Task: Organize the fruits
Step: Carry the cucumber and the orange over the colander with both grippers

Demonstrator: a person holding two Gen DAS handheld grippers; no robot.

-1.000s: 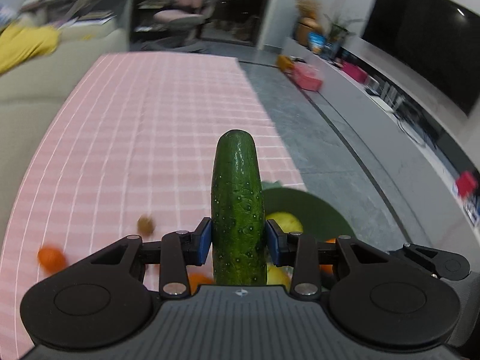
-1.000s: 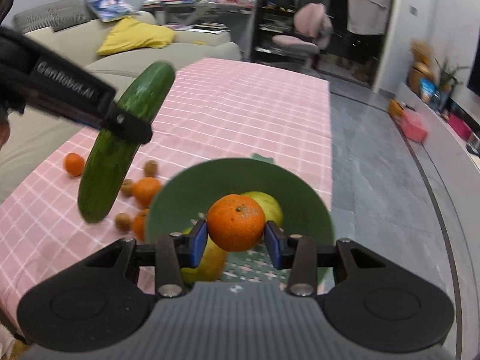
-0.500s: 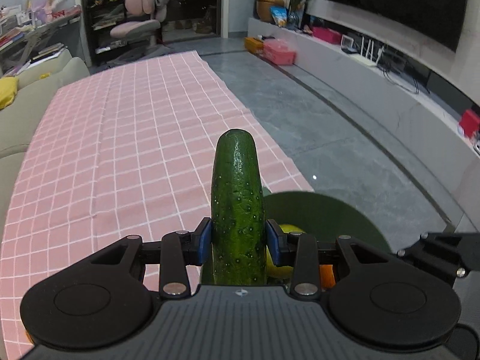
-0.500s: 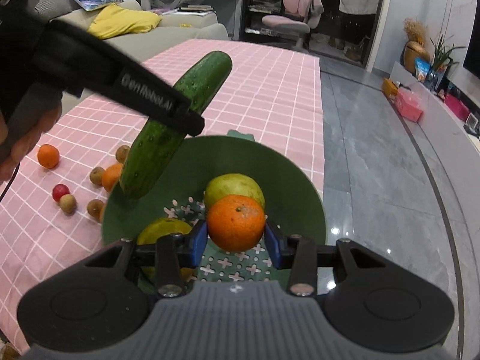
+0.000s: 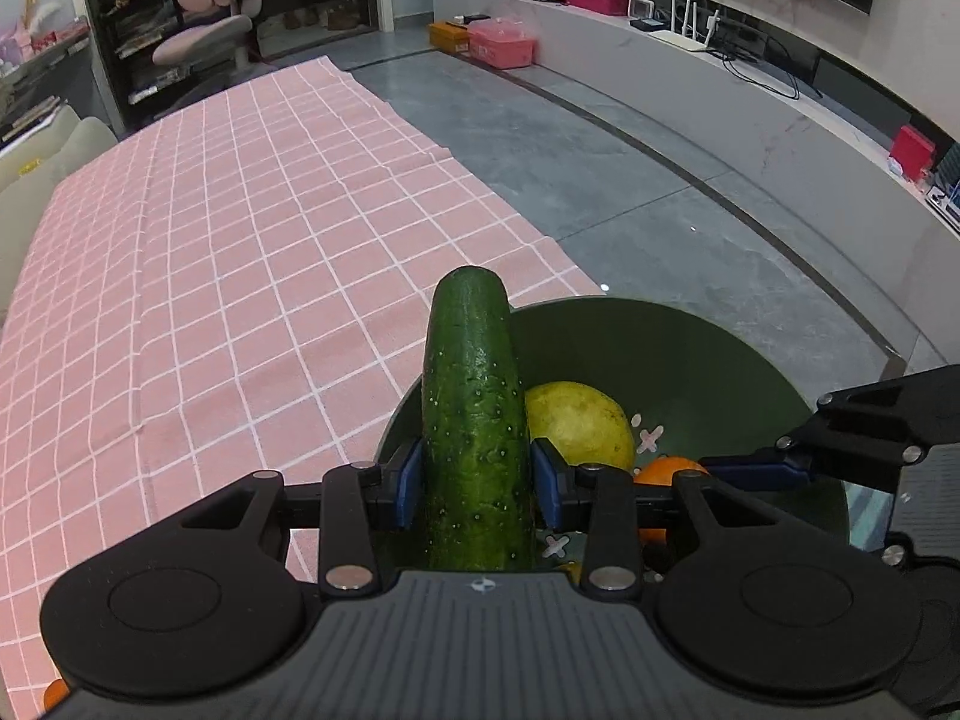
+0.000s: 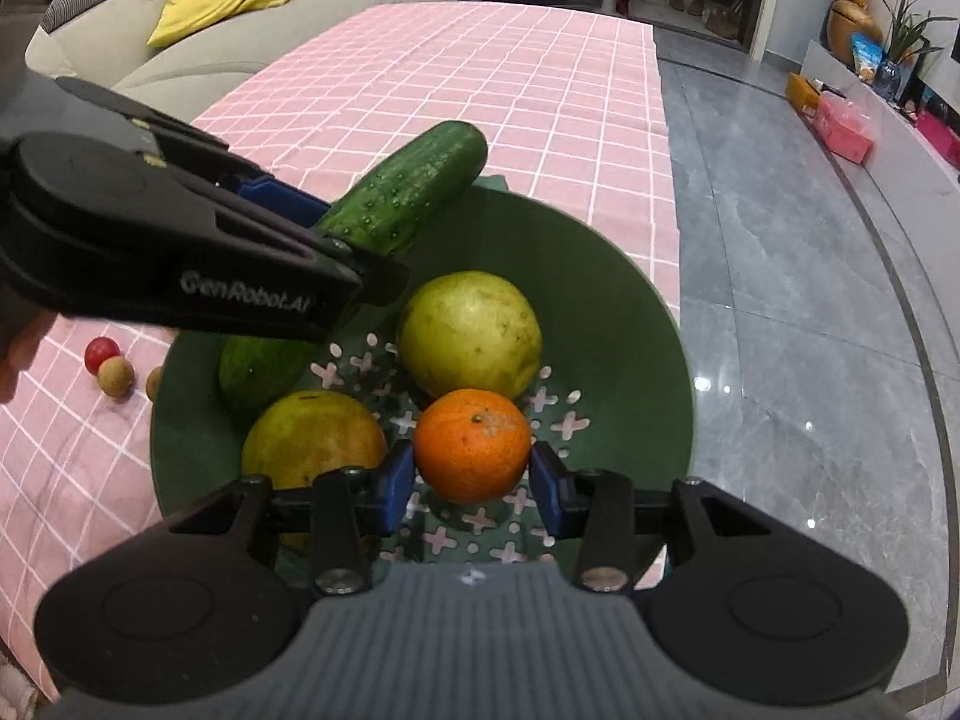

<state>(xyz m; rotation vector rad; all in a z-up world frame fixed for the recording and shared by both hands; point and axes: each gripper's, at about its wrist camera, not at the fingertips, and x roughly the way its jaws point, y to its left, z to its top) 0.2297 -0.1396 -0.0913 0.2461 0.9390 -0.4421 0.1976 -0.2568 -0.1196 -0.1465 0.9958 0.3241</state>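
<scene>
Cucumber (image 6: 396, 204) middle hidden behind left gripper (image 6: 336, 240); lower end inside bowl (image 6: 630, 312)

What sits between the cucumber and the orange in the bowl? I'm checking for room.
In the right wrist view, bare perforated bowl floor separates cucumber and orange.

You see a bumpy, glossy cucumber (image 6: 414, 186), a matt green plastic bowl (image 6: 630, 330), checked pink cloth (image 6: 480, 72) and a polished stone floor (image 6: 780, 300).

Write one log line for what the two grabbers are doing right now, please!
left gripper: shut on cucumber, over bowl | right gripper: shut on orange, over bowl | in bowl: two yellow-green fruits
</scene>
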